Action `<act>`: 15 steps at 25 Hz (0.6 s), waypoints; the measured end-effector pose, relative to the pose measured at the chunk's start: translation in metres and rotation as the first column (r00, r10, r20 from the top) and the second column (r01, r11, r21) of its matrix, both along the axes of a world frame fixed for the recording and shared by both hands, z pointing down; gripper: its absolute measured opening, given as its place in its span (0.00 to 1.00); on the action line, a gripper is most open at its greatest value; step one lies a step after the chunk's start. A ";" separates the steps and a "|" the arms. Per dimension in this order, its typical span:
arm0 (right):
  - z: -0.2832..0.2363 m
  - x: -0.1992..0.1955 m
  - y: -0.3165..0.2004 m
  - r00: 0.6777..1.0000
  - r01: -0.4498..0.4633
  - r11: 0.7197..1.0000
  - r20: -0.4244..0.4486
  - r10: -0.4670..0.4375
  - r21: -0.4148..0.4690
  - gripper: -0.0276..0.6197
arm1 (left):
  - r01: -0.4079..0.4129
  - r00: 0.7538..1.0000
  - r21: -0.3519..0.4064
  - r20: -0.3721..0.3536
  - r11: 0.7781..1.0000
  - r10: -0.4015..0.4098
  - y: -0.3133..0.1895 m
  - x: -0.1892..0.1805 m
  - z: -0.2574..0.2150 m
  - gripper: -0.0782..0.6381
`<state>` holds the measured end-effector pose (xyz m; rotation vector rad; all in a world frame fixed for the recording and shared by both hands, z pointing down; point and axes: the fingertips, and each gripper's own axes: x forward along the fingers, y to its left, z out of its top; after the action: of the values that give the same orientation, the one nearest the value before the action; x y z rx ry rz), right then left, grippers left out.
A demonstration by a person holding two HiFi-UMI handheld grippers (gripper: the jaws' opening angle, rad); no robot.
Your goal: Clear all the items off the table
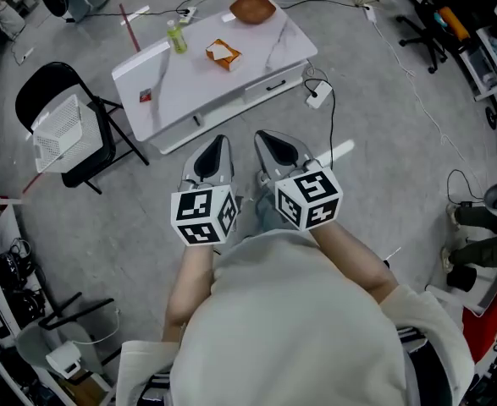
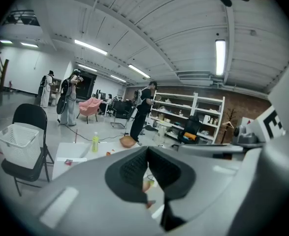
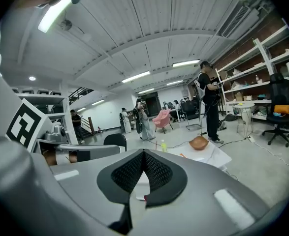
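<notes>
Both pairs of jaws are seen clenched tip to tip, with nothing grasped. The left gripper (image 2: 147,150) and right gripper (image 3: 144,154) are held side by side on the near side of one white table (image 1: 190,83). Four items are laid on it: one green bottle (image 1: 177,37), one orange packet (image 1: 223,54), one brown bowl (image 1: 252,8) at the far edge and one small red item (image 1: 146,96) at the left. One black chair (image 1: 43,87) bearing one white basket (image 1: 59,130) is set to its left.

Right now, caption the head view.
Left claw and right claw, shut and empty, face a white table with bottle, bowl and packet.
</notes>
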<state>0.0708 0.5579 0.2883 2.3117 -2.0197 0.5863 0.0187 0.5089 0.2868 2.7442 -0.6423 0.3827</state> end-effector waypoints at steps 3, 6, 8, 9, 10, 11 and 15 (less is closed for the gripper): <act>-0.006 0.022 -0.024 0.999 0.038 0.999 -0.001 -0.038 0.003 0.04 | 0.037 0.999 -0.006 0.002 0.999 -0.037 -0.021 0.019 -0.003 0.12; -0.009 0.043 -0.050 0.997 0.076 0.997 -0.006 -0.076 0.003 0.04 | 0.072 0.997 -0.003 0.004 0.997 -0.072 -0.044 0.037 -0.005 0.12; -0.010 0.056 -0.066 0.994 0.105 0.994 -0.012 -0.105 0.001 0.04 | 0.099 0.995 -0.003 0.005 0.995 -0.099 -0.059 0.048 -0.004 0.12; -0.011 0.062 -0.073 0.993 0.119 0.993 -0.015 -0.119 0.000 0.04 | 0.112 0.994 -0.005 0.005 0.994 -0.112 -0.066 0.054 -0.005 0.12; -0.011 0.068 -0.080 0.991 0.132 0.991 -0.018 -0.132 -0.003 0.04 | 0.125 0.992 -0.006 0.003 0.992 -0.125 -0.073 0.060 -0.005 0.12; -0.011 0.075 -0.086 0.989 0.144 0.990 -0.019 -0.144 -0.005 0.04 | 0.136 0.991 -0.007 0.001 0.991 -0.136 -0.079 0.066 -0.006 0.12; -0.009 0.104 -0.111 0.982 0.185 0.983 -0.029 -0.185 -0.012 0.04 | 0.176 0.984 -0.014 -0.009 0.984 -0.176 -0.103 0.092 -0.004 0.12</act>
<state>0.1749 0.4465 0.2793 2.0826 -2.1803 0.5459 0.1105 0.4059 0.2830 2.6481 -0.8679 0.3305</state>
